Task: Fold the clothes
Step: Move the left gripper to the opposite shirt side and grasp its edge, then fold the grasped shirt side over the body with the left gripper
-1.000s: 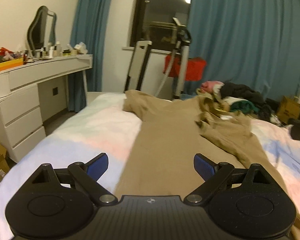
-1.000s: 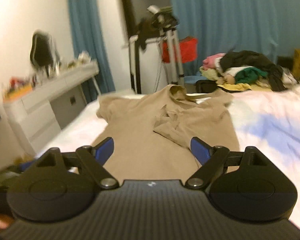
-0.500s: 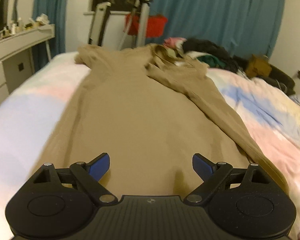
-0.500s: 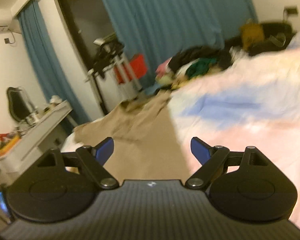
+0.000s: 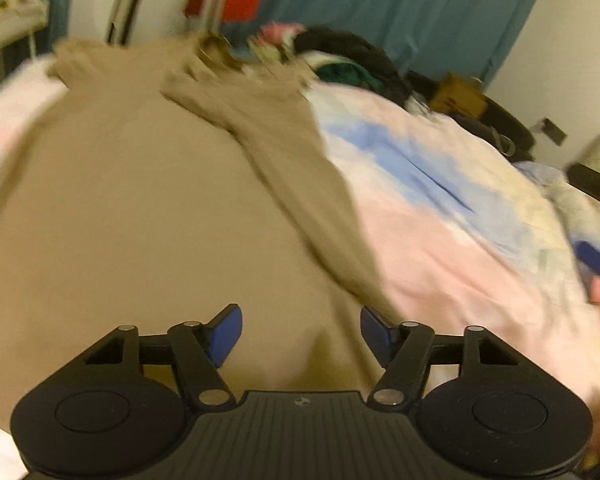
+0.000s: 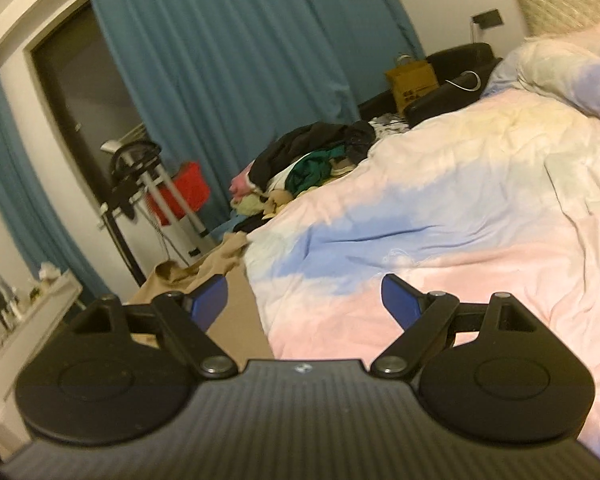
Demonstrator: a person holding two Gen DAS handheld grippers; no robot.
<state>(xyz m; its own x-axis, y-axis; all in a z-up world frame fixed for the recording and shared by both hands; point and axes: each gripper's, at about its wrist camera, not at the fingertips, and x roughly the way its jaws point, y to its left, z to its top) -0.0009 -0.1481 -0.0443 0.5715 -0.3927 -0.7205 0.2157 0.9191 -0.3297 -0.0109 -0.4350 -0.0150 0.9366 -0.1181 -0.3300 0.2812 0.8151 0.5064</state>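
A long tan garment lies spread flat on the bed, one sleeve folded diagonally across it toward the near right. My left gripper hovers low over the garment's near edge, open, with only cloth below its blue pads. In the right wrist view only the garment's right edge shows at the lower left. My right gripper is open over the pastel duvet, to the right of the garment. One blue pad of the right gripper shows at the far right of the left wrist view.
A heap of mixed clothes lies at the far side of the bed. A tripod and a red item stand by blue curtains. A white dresser is on the left, a pillow at the right.
My left gripper dropped lower and nearer the garment's near edge, and its fingers drew closer together. My right gripper swung right, off the garment and over the duvet.
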